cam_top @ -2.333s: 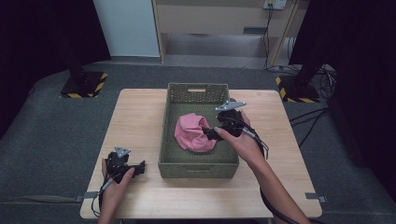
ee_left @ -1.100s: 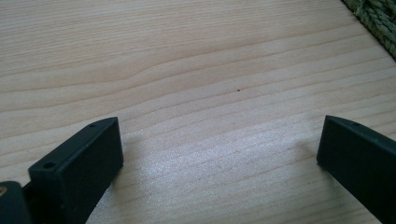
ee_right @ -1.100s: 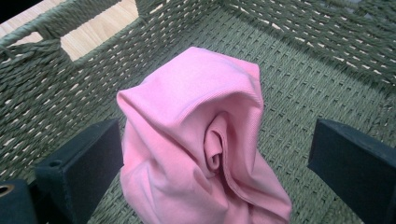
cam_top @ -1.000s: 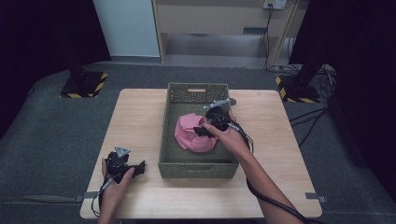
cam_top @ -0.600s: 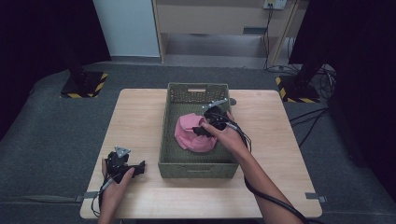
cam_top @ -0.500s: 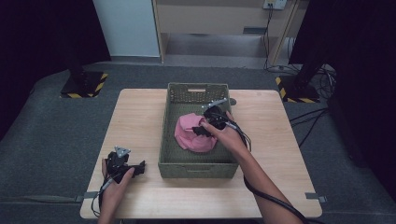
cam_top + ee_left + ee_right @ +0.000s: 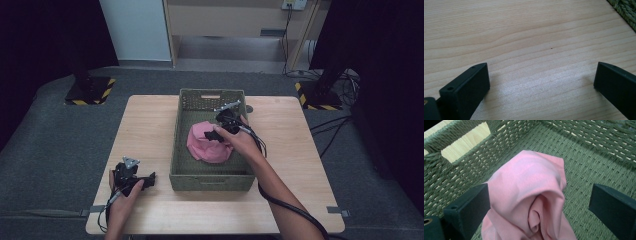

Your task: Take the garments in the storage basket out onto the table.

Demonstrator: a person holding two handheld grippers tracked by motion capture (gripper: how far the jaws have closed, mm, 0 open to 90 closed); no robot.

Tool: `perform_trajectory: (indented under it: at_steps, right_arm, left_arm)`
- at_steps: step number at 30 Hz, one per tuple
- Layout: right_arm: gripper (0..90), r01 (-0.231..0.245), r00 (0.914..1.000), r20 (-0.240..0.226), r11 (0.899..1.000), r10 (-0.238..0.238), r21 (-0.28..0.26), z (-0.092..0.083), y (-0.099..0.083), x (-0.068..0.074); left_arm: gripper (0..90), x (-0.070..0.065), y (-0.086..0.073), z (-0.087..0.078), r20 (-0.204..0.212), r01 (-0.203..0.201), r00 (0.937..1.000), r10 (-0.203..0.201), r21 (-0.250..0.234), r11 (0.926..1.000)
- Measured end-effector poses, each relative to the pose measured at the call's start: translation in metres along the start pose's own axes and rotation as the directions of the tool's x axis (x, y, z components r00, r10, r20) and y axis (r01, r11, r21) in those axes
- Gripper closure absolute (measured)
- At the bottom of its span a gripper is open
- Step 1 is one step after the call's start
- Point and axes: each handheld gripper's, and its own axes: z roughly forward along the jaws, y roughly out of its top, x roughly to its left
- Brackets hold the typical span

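One pink cloth (image 7: 529, 197) in one green basket (image 7: 210, 177) (woven); right tongs (image 7: 539, 202) spread around it; left tongs (image 7: 541, 82) spread on table (image 7: 524, 30).

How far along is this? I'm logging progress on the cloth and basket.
Done: the pink cloth lies bunched inside the basket. In hand: the right gripper hangs open over the cloth, jaws either side, gripping nothing. The left gripper rests open on the table. Left: likely only drawing the right gripper out.
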Motion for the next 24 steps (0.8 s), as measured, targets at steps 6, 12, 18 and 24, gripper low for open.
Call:
perform_trajectory:
  at_steps: [6, 12, 18, 24]
  right_arm:
    - [3.2, -0.003, 1.0000, 0.000, 1.000, 0.003, 0.001, 0.003, 0.005, -0.001]
    - [3.2, -0.005, 1.0000, -0.004, 1.000, 0.005, 0.009, 0.007, 0.004, -0.001]
    - [3.3, -0.019, 0.9997, -0.014, 1.000, 0.020, 0.017, 0.015, 0.005, -0.001]
    - [3.4, -0.022, 0.9996, -0.015, 0.999, 0.023, 0.026, 0.022, 0.006, -0.001]
  left_arm:
    - [0.0, 0.000, 0.000, 0.000, 0.000, 0.000, 1.0000, 0.000, 0.000, 1.0000]
    - [0.0, 0.000, 0.000, 0.000, 0.000, 0.000, 1.0000, 0.000, 0.000, 1.0000]
    - [0.0, 0.000, 0.000, 0.000, 0.000, 0.000, 1.0000, 0.000, 0.000, 1.0000]
    - [0.0, 0.000, 0.000, 0.000, 0.000, 0.000, 1.0000, 0.000, 0.000, 1.0000]
